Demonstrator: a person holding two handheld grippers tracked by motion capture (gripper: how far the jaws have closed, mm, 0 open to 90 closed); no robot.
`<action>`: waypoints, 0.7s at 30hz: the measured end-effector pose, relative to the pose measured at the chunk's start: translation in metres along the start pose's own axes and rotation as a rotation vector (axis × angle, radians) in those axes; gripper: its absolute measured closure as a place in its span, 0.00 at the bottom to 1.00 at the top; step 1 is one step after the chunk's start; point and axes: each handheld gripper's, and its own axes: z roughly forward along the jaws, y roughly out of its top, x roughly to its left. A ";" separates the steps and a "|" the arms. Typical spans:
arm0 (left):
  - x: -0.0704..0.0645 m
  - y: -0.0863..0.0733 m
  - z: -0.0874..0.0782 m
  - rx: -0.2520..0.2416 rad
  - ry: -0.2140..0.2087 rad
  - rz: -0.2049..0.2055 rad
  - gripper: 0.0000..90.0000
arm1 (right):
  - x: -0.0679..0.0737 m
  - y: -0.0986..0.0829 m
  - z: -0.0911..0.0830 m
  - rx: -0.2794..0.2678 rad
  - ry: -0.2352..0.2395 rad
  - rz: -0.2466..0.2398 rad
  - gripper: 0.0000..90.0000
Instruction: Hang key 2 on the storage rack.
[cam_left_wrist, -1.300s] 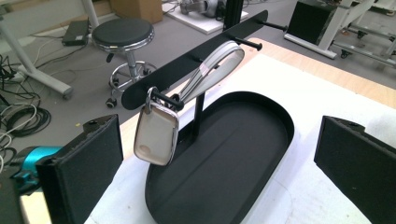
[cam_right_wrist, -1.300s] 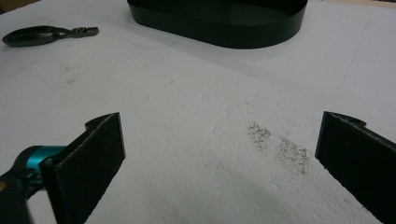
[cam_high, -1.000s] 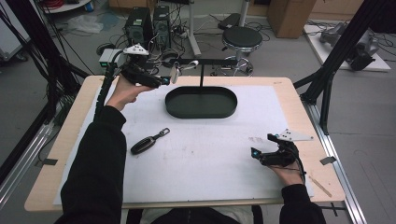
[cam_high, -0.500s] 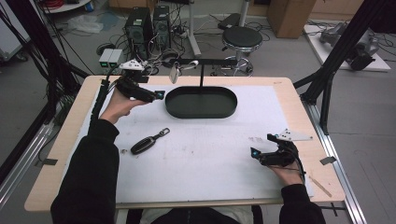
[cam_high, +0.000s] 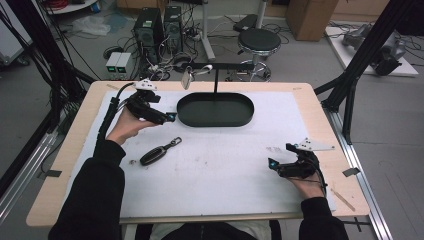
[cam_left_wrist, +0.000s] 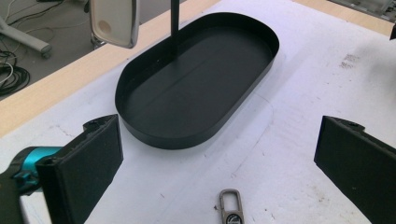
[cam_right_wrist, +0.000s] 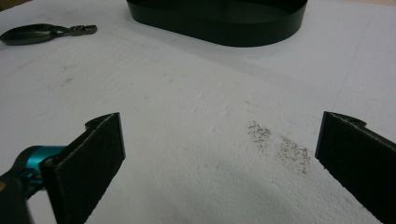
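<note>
I have the left gripper (cam_high: 167, 117) just left of the black oval tray (cam_high: 215, 111), jaws spread wide, nothing between them. The car key fob (cam_high: 156, 154) lies on the white mat in front of the tray's left end, its clip (cam_left_wrist: 232, 206) toward the tray. Right gripper (cam_high: 274, 164) rests well right of the tray, also spread and empty. Next, I think: lower the left gripper over the fob body, jaws across its narrow side, then squeeze slowly so it doesn't slide.

grey floor (cam_high: 310, 60), black stool (cam_high: 260, 41), cables (cam_high: 165, 67)
</note>
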 end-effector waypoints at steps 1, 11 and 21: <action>-0.001 -0.002 0.000 0.003 0.001 -0.003 0.02 | 0.000 0.000 0.000 0.000 0.000 -0.002 0.01; -0.002 -0.023 0.010 0.042 -0.001 -0.019 0.02 | 0.000 0.000 0.000 0.004 0.000 -0.004 0.01; -0.001 -0.044 0.020 0.121 -0.030 -0.047 0.02 | 0.000 0.000 0.000 0.005 -0.001 -0.004 0.01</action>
